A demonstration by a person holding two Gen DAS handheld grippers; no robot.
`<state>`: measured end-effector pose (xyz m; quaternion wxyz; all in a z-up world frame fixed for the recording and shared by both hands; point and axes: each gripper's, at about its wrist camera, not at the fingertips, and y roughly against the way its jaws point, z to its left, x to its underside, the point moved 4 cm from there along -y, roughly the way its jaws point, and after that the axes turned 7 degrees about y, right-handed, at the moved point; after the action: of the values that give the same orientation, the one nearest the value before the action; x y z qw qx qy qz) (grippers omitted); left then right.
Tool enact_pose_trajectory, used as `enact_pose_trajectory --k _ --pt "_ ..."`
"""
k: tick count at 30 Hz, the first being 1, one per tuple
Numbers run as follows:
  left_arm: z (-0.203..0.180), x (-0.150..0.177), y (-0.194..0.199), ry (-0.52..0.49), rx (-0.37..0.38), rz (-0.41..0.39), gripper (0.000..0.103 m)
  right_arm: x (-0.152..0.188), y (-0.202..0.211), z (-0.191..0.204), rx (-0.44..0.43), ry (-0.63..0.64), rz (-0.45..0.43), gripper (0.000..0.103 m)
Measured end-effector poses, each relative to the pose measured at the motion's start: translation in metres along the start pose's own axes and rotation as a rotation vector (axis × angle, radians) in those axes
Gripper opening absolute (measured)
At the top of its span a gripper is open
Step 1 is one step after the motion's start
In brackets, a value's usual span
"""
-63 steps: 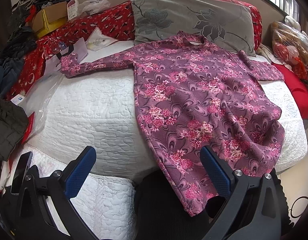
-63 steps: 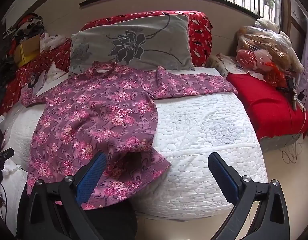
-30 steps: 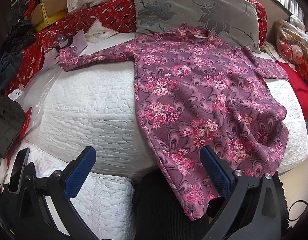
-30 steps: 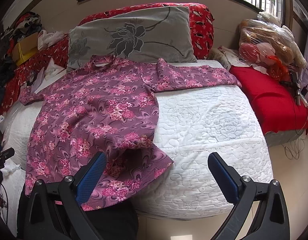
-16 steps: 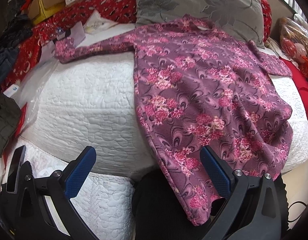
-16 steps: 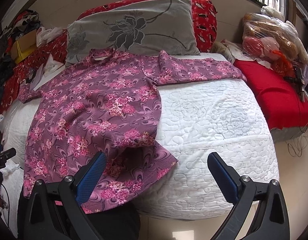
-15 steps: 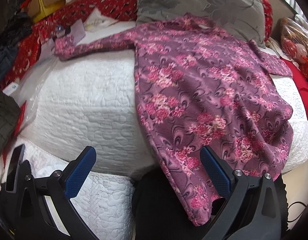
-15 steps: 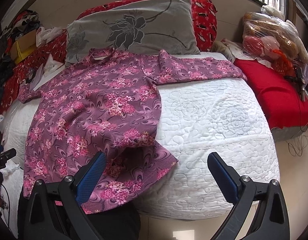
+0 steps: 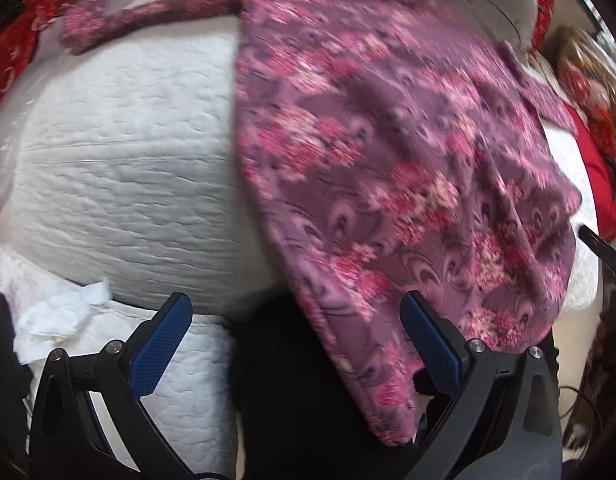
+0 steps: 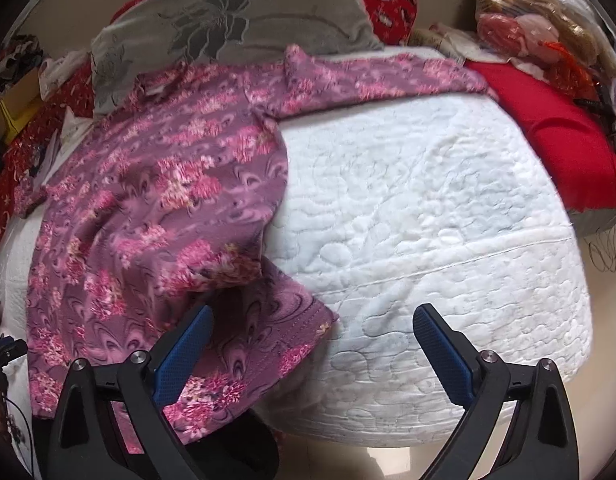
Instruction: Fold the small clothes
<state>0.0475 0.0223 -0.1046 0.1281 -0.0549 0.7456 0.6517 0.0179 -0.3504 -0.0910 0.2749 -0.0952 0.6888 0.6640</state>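
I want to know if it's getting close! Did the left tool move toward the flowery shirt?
Yes. The left tool has come closer to the flowery shirt: the shirt and the white mattress fill more of its view than before.

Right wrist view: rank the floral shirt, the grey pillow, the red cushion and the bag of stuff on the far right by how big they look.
1. Floral shirt, clearly largest.
2. Grey pillow.
3. Red cushion, but it sits nearer than the pillow and looks similar, so this order is unsure.
4. Plastic bag, smallest.
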Motion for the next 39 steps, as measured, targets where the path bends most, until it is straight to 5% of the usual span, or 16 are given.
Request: enact_pose_trajectory --k 1,3,4,5,6,7,8,15,18,21,26,29,31,33,35,39 --pt "-0.004 0.001 -0.003 -0.008 0.006 0.011 0.103 0.001 -0.006 0.001 -0.015 0.000 0.016 0.090" --pt "-0.013 0.005 -0.007 -0.022 0.025 0.030 0.091 0.007 -0.020 0.008 -0.072 0.004 0.071 0.066" --pt "-0.016 0.006 -0.009 -0.033 0.033 0.040 0.067 0.011 -0.026 0.011 -0.101 0.005 0.098 0.055" --pt "-0.019 0.008 -0.013 -0.049 0.039 0.063 0.027 0.014 -0.029 0.013 -0.103 0.010 0.113 0.042" --pt "-0.020 0.010 -0.018 -0.056 0.044 0.092 0.008 0.015 -0.027 0.013 -0.091 0.022 0.097 0.029" --pt "-0.018 0.010 -0.020 -0.048 0.049 0.109 0.002 0.015 -0.023 0.013 -0.125 0.022 0.077 0.014" --pt "-0.015 0.009 -0.017 -0.031 0.068 0.106 0.002 0.015 -0.019 0.012 -0.195 0.002 0.067 0.005" --pt "0.033 -0.006 0.071 0.116 0.260 0.015 0.002 0.014 0.085 -0.013 -0.410 -0.136 -0.128 0.005" --pt "0.052 -0.010 0.091 0.123 0.255 -0.020 0.002 0.022 0.124 -0.020 -0.442 -0.156 -0.170 0.005" --pt "0.063 -0.002 0.067 0.136 0.223 0.041 0.003 0.042 0.123 -0.022 -0.405 -0.153 -0.114 0.005" --pt "0.079 0.026 0.017 0.174 0.112 0.177 0.003 0.084 0.052 -0.020 -0.348 -0.174 0.117 0.006" --pt "0.090 0.021 0.023 0.184 0.079 0.145 0.003 0.084 0.038 -0.018 -0.296 -0.143 0.203 0.012" --pt "0.092 0.006 0.036 0.174 0.075 0.091 0.004 0.066 0.046 -0.022 -0.273 -0.126 0.159 0.015" --pt "0.084 -0.013 0.044 0.157 0.082 0.050 0.015 0.044 0.053 -0.025 -0.256 -0.121 0.088 0.019" --pt "0.069 -0.033 0.046 0.136 0.084 0.008 0.047 0.012 0.057 -0.023 -0.250 -0.096 0.006 0.021" --pt "0.025 -0.066 0.035 0.077 0.080 -0.038 0.053 -0.036 0.036 -0.011 -0.248 -0.052 -0.078 0.021"
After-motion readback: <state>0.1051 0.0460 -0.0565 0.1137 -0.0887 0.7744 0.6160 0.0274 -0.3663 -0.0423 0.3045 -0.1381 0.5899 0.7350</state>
